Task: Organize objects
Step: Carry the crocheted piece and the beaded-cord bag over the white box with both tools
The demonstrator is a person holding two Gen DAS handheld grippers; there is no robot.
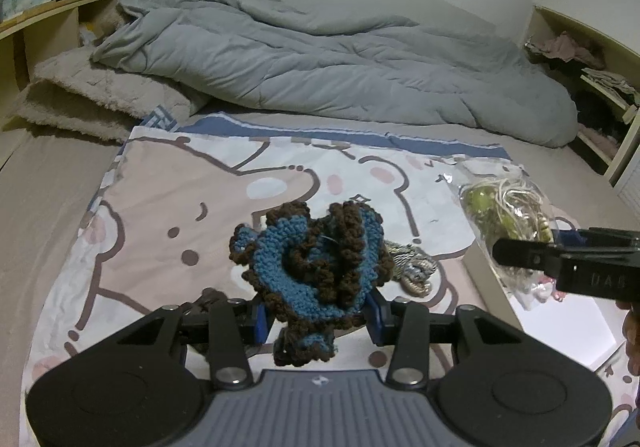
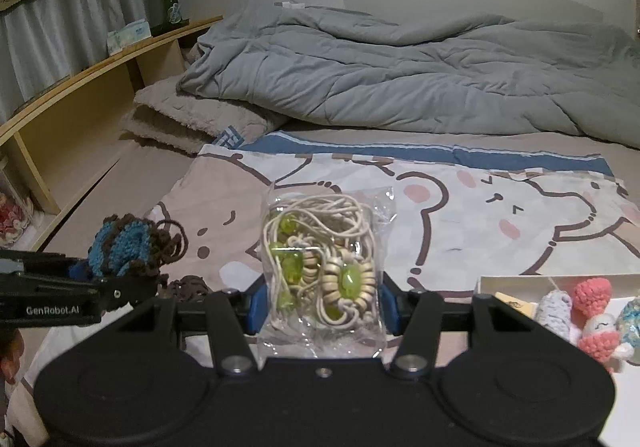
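Observation:
My left gripper (image 1: 316, 321) is shut on a blue and brown crocheted piece (image 1: 316, 271), held clear above the bear-print cloth (image 1: 160, 199). In the right wrist view the same piece (image 2: 124, 247) shows at the left, in the left gripper (image 2: 116, 283). My right gripper (image 2: 320, 307) is shut on a clear plastic bag (image 2: 320, 263) of cream cord and green beads, also lifted. The bag (image 1: 504, 211) and the right gripper (image 1: 516, 259) appear at the right edge of the left wrist view. A white box (image 2: 520, 279) holding crocheted toys (image 2: 592, 295) sits low on the right.
A small brown crochet item (image 2: 188, 287) and a silvery knotted piece (image 1: 412, 271) lie on the cloth. A grey duvet (image 1: 340, 59) and a beige blanket (image 1: 100, 99) fill the back of the bed. The wooden shelf (image 2: 100, 87) on the left carries a green bottle (image 2: 170, 5).

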